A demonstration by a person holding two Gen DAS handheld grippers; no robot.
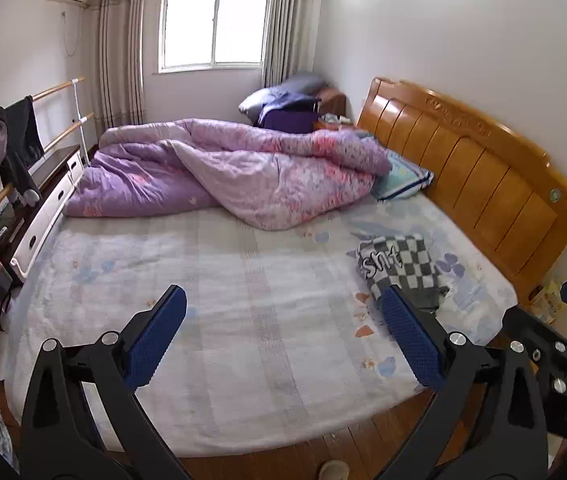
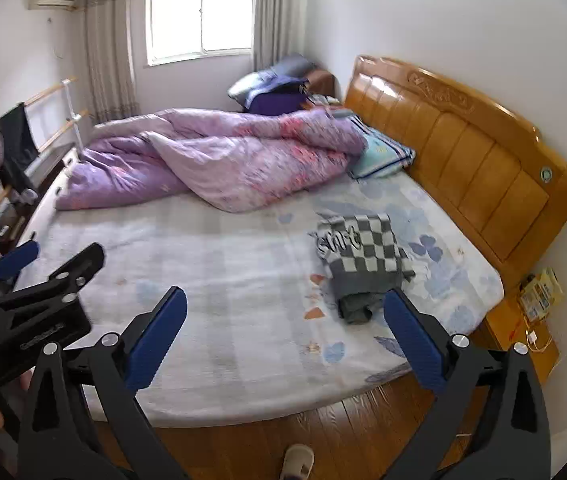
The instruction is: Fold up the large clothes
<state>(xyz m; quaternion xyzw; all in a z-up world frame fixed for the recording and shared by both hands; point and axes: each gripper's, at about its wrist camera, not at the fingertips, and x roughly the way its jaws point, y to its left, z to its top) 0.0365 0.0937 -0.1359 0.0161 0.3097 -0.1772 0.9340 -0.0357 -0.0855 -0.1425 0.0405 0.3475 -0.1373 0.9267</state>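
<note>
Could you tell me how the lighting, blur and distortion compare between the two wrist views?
Left wrist view: sharp, the window blown out, glare on the wall, fisheye bending the headboard. Right wrist view: slightly softer, the checkered garment a little blurred, glare patches on the headboard, the same overexposed window and curved edges.

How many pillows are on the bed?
1 clearly: a light blue pillow against the wooden headboard, partly under the purple quilt. The quilt may hide more.
</note>
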